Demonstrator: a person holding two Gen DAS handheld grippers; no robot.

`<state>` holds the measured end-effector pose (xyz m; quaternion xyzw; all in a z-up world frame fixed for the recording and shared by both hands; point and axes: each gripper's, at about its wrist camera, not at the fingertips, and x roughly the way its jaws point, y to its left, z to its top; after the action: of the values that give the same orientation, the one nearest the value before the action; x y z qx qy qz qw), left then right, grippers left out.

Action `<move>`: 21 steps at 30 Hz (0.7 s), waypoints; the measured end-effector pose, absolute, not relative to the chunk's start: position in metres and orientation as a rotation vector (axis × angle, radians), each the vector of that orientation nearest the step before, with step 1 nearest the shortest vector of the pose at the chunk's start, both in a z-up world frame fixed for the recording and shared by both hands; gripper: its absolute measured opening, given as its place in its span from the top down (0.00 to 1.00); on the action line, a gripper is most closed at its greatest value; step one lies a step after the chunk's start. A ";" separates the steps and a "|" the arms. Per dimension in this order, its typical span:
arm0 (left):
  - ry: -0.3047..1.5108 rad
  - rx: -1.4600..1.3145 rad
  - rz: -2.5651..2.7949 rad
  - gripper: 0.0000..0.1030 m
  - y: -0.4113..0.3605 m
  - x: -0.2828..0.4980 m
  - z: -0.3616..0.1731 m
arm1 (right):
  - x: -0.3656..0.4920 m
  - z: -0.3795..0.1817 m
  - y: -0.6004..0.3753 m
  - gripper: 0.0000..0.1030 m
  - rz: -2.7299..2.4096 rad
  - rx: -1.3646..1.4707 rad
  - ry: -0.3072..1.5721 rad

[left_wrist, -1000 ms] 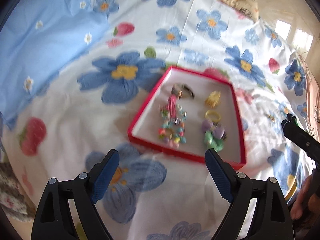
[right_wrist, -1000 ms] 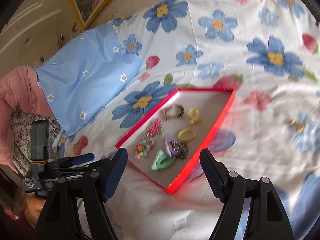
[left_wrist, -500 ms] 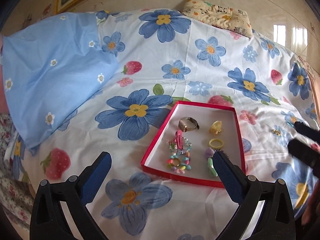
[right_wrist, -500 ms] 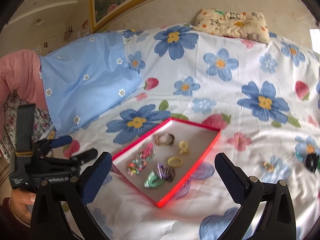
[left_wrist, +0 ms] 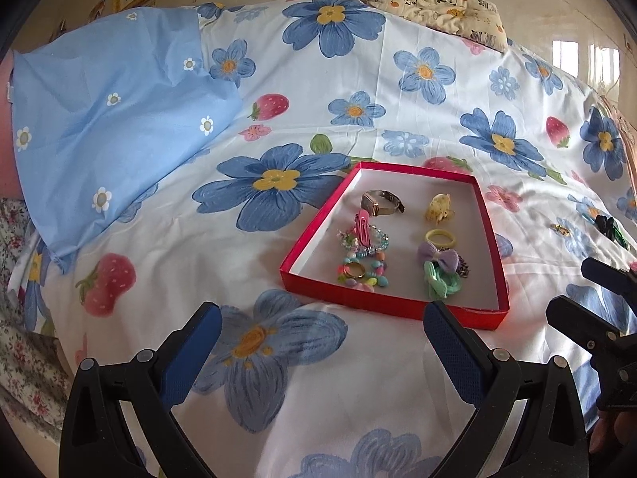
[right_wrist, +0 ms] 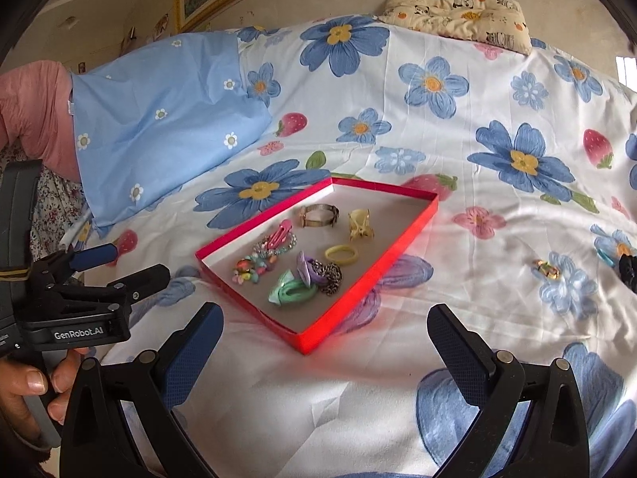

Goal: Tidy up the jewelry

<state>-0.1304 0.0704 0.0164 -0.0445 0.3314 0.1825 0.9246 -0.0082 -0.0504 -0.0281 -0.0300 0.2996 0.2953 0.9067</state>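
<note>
A shallow red cardboard tray [left_wrist: 493,239] with a pale grey floor lies flat on a white cotton bedsheet [left_wrist: 318,91] that is printed with big blue flowers and strawberries. The tray is rectangular, and its glossy rim is thin and low. Inside it the jewelry sits in two loose rows. On the left side there is a metal watch [left_wrist: 380,201] with a square face, then a pink hair clip [left_wrist: 363,228] that lies on a beaded bracelet [left_wrist: 364,257] of small pastel beads, and a gold ring [left_wrist: 352,269] rests on those beads. On the right side there is a pale yellow claw clip [left_wrist: 437,208], a yellow elastic hair tie [left_wrist: 440,238], a lilac fabric bow [left_wrist: 438,255] and a mint green scrunchie [left_wrist: 442,283], soft and folded.

Outside the tray, well apart to its right on the sheet, a small gold-coloured piece [right_wrist: 546,267] lies, and a black item [right_wrist: 629,269] lies at the edge of the view; their shapes are too small to tell.

The left gripper [left_wrist: 320,348] hovers just before the near rim of the tray; its fingers stand wide apart and they hold nothing. The right gripper [right_wrist: 324,348] is also spread wide and empty, above the sheet near the tray's closest corner. The finger pads [right_wrist: 454,344] are dark blue with a fine dotted texture.

A light blue pillowcase [left_wrist: 107,119] with small daisies lies at the left.
</note>
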 end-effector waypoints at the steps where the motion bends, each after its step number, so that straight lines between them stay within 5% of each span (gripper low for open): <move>1: 0.680 -0.093 0.372 0.00 0.071 -0.132 0.016 | -0.008 -0.029 -0.051 0.00 0.608 -0.059 0.621; 21: 0.654 -0.094 0.349 0.00 0.066 -0.143 0.020 | -0.005 -0.033 -0.052 0.00 0.599 -0.047 0.641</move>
<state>-0.1435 0.0664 0.0197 -0.0459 0.3194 0.1705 0.9310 -0.0054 -0.0517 -0.0328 -0.0225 0.3105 0.2899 0.9050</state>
